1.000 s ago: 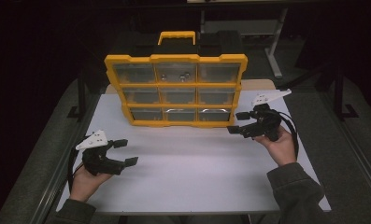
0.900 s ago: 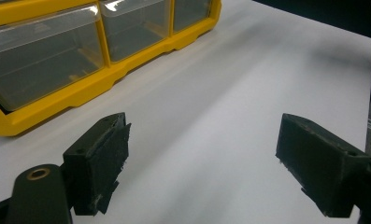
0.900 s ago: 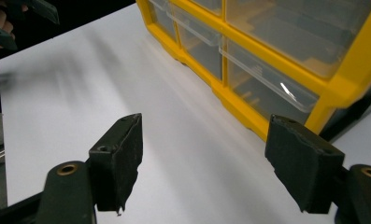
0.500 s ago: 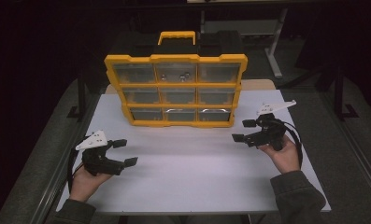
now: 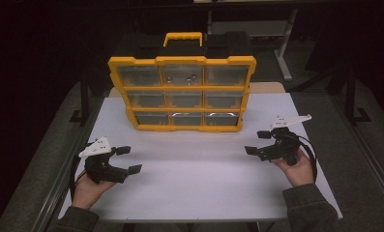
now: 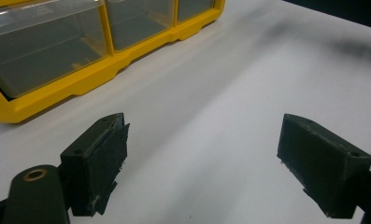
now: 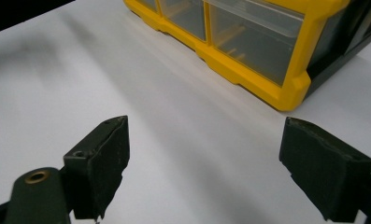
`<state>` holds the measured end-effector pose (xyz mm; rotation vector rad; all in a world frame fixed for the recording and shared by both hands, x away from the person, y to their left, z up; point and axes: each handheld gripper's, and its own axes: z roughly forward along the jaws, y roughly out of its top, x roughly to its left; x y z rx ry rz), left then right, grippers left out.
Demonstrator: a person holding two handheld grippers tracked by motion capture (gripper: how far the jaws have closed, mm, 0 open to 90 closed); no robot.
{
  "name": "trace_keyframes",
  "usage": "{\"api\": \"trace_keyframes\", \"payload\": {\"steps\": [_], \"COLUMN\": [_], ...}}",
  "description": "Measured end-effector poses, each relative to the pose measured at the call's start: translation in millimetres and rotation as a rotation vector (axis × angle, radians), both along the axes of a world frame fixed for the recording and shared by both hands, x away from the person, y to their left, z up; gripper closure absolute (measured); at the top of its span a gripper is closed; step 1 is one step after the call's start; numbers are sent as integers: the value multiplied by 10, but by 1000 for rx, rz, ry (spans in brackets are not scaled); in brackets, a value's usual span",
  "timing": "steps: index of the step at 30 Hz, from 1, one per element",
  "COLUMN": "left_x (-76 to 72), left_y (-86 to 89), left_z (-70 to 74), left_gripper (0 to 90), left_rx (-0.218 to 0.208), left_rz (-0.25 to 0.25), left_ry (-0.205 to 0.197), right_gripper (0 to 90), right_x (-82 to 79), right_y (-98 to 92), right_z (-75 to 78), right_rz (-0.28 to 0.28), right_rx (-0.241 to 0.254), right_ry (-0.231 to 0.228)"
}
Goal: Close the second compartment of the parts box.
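— At the right edge of the white desk (image 5: 199, 183), what is the right tool (image 5: 261, 143) doing?

— It sits low over the desk in the person's right hand (image 5: 296, 166), pointing toward the middle, near the lower right corner of the organiser. Its jaws have just been opening and now stand wide apart with nothing between them; in the right gripper view the right tool (image 7: 204, 163) frames only bare desk surface (image 7: 164, 140).

— And the other one?

— The left tool (image 5: 125, 159) rests in the left hand (image 5: 85, 191) near the front left of the desk, jaws likewise spread and empty. Seen from the left gripper view, the left tool (image 6: 202, 161) has two black pads (image 6: 96, 163) with white desk (image 6: 211, 116) between them.

— Where is the organiser?

— The yellow organiser case (image 5: 182, 94) stands upright at the back centre of the desk, well apart from both tools, its front facing the person. It has a yellow frame, a yellow carry handle (image 5: 183, 37) on top and a black back shell.

— How does its front look?

— Three rows of three clear plastic drawers (image 5: 182, 99). Small metal pieces (image 5: 188, 77) show in the top middle drawer; what the others hold cannot be told. Up close, the left gripper view shows the organiser case (image 6: 80, 70) with its see-through bottom drawers, and the right gripper view shows the organiser case (image 7: 267, 65) at its yellow corner with the black shell behind.
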<state>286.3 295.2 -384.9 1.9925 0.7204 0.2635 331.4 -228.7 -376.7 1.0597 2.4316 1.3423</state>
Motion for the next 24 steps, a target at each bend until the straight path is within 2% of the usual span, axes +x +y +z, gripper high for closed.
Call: {"api": "trace_keyframes", "payload": {"steps": [4, 14, 17, 22, 24], "left_x": [-5, -35, -41, -51, -46], "left_y": [4, 18, 29, 13, 3], "left_z": [-17, -46, -44, -64, -75], "left_gripper": [158, 158, 158, 158, 158], "left_rx": [1, 14, 17, -1, 10], "left_rz": [3, 1, 1, 1, -3], "left_ry": [4, 4, 9, 5, 11], "right_gripper": [139, 136, 136, 136, 136], "right_x": [-46, -129, -157, -197, -207], "right_y": [-37, -75, -84, -115, -125], "right_z": [-45, -165, -187, -224, -243], "right_rz": [-11, -42, -39, -43, -44], "right_rx": [10, -18, -10, -16, -12], "right_ry": [7, -4, 0, -17, -20]}}
